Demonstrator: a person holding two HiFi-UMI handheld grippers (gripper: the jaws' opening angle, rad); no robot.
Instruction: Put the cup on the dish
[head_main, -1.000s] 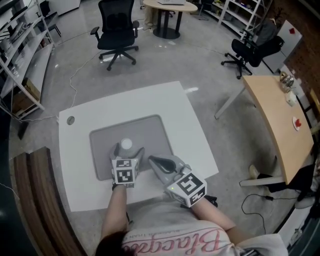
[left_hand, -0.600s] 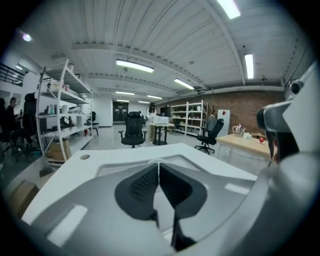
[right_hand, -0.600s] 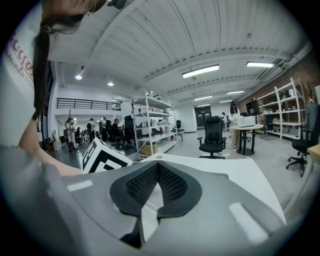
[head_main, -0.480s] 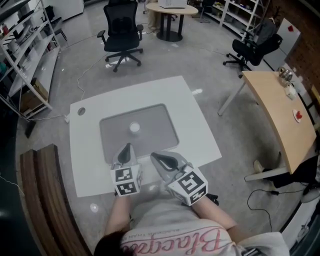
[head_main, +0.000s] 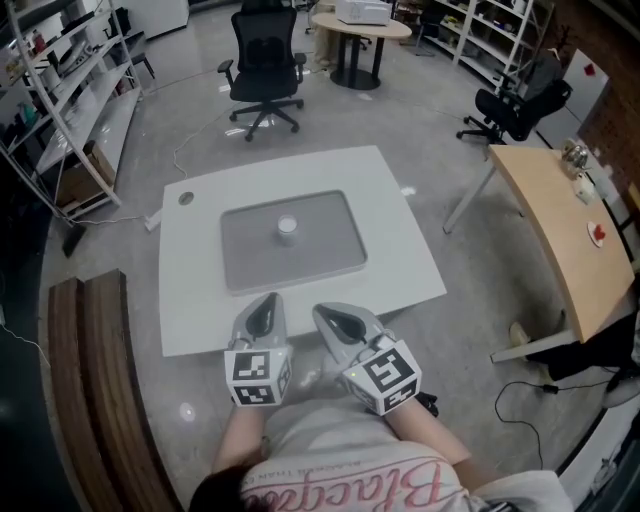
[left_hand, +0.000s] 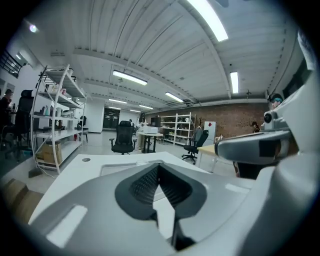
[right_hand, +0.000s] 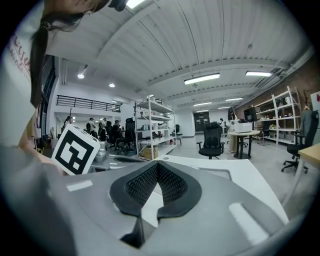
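Observation:
A small white cup (head_main: 287, 226) stands upright near the middle of a grey mat (head_main: 330, 250) on the white table (head_main: 400, 250). Whether a dish lies under it is too small to tell. Both grippers are held back off the table's near edge, close to the person's body. My left gripper (head_main: 262, 308) is shut with nothing in it, its pads meeting in the left gripper view (left_hand: 159, 169). Beside it my right gripper (head_main: 333, 320) is shut and empty too (right_hand: 157, 166). In the left gripper view the cup (left_hand: 142, 162) shows faintly, far beyond the jaws.
A wooden bench (head_main: 90, 380) runs along the left. A tan table (head_main: 550, 220) stands to the right, with black office chairs (head_main: 265, 65) and a round table (head_main: 360, 25) behind. Shelving (head_main: 60, 90) lines the far left. The white table has a round cable hole (head_main: 186, 198).
My left gripper stood open around the cup on the mat a second ago; it has let go, shut and drawn back. Both grippers now hang off the near edge. The cup stays on the mat.

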